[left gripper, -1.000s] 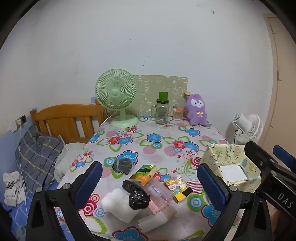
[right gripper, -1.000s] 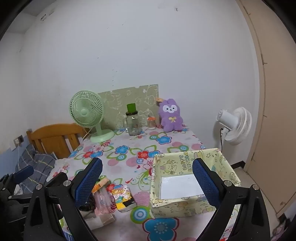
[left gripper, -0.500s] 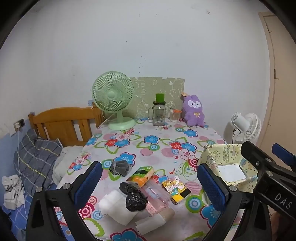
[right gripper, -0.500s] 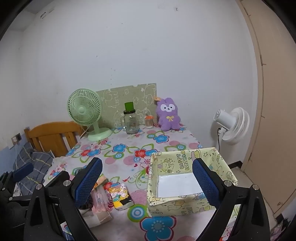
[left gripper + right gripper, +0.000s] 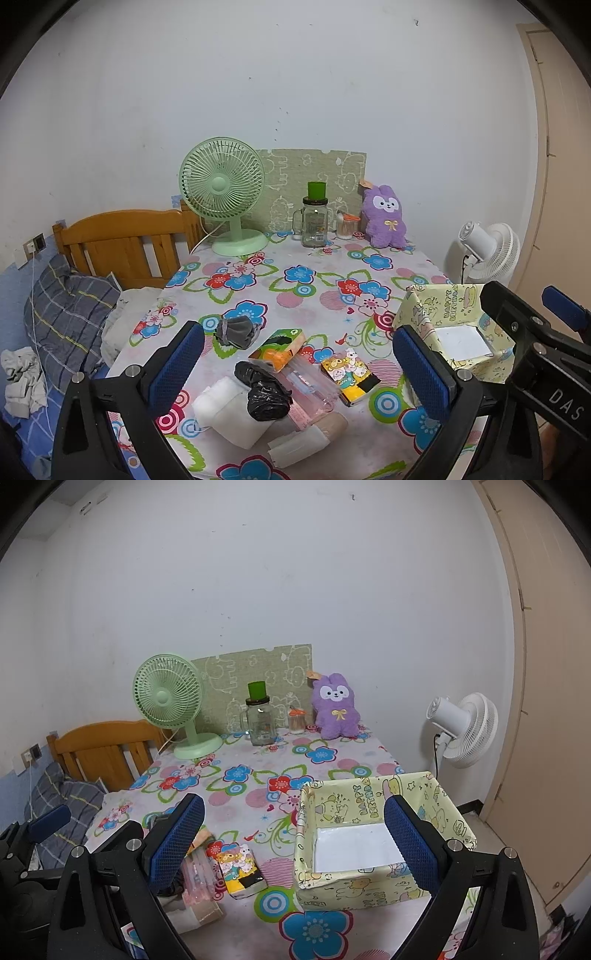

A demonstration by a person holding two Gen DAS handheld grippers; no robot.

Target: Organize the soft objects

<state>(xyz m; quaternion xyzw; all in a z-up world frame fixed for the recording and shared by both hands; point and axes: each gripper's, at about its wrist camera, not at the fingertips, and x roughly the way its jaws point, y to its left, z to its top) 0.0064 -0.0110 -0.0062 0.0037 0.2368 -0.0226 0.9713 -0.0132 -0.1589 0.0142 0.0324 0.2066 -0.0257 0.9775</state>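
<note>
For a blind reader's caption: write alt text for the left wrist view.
The open left claw hovers over a flowered table above a pile of small items: a black plastic bag, white foam, a pink case and a cartoon tissue pack. A yellow box sits right, beside the right claw; a green fan and purple plush stand behind.

The right gripper hides part of the yellow box; jar label unreadable.
</note>
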